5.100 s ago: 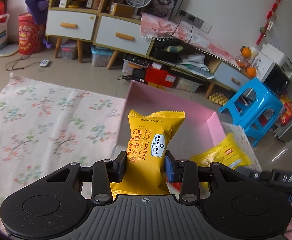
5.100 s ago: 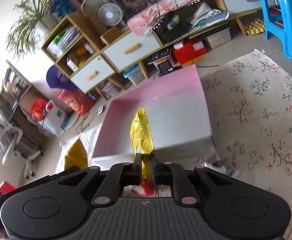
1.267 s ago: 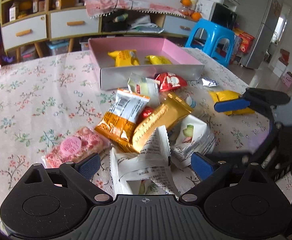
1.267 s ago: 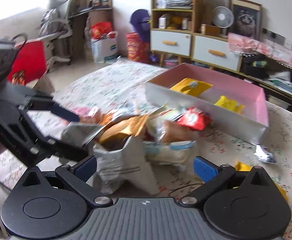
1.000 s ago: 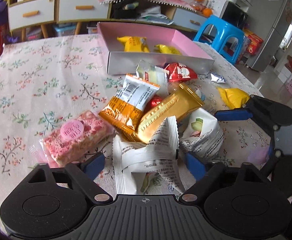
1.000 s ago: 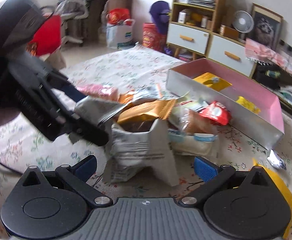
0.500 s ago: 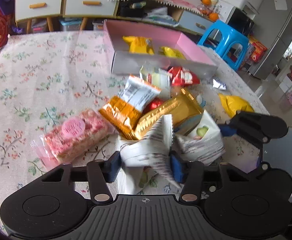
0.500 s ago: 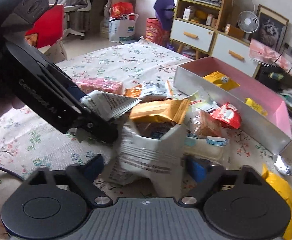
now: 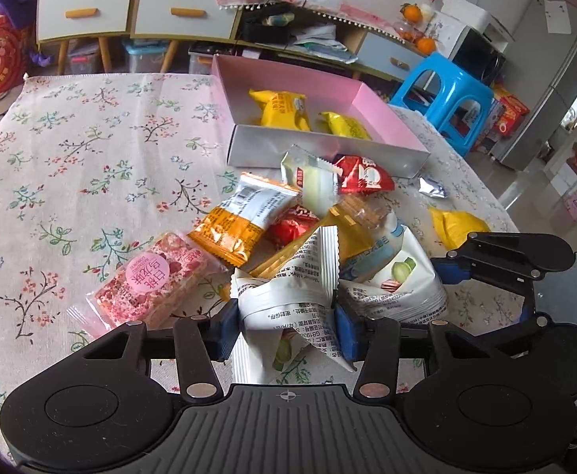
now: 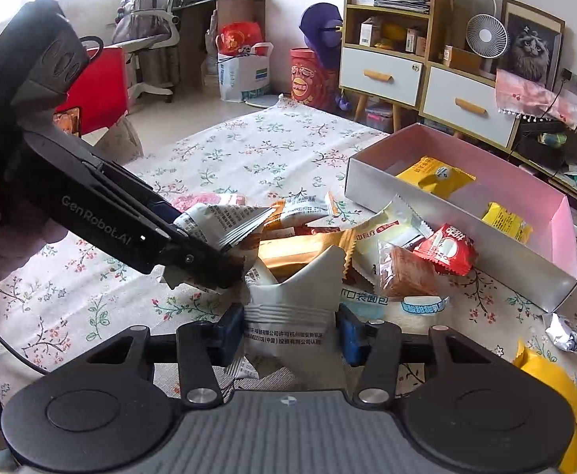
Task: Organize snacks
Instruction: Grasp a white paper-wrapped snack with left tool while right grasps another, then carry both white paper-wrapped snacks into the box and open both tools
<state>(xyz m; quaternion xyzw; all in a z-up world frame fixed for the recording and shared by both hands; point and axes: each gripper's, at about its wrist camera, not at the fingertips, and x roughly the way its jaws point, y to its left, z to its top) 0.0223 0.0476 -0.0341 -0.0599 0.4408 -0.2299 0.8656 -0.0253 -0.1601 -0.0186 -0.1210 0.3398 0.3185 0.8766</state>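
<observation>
A pile of snack packets lies on the floral tablecloth in front of a pink box [image 9: 387, 118] that holds two yellow packets [image 9: 282, 108]. My left gripper [image 9: 286, 326] is shut on a white printed packet [image 9: 296, 296] at the near edge of the pile. My right gripper [image 10: 290, 333] is shut on another white packet [image 10: 288, 308]; in the left wrist view it is the one with a green picture [image 9: 399, 276]. The left gripper also shows in the right wrist view [image 10: 225, 260], just left of the right one.
An orange-and-white packet [image 9: 245, 213], a gold bar [image 10: 300, 251], red packets [image 9: 361, 175], a clear-wrapped biscuit [image 10: 405, 272] and a pink nougat bar [image 9: 150, 276] lie in the pile. A yellow packet [image 9: 456, 223] and a foil wrapper [image 9: 430, 187] lie right. Blue stool [image 9: 450, 94] beyond.
Both grippers came back from the box, where each had held a yellow packet, and closed from wide open onto a white packet each. The two yellow packets now lie in the box.
</observation>
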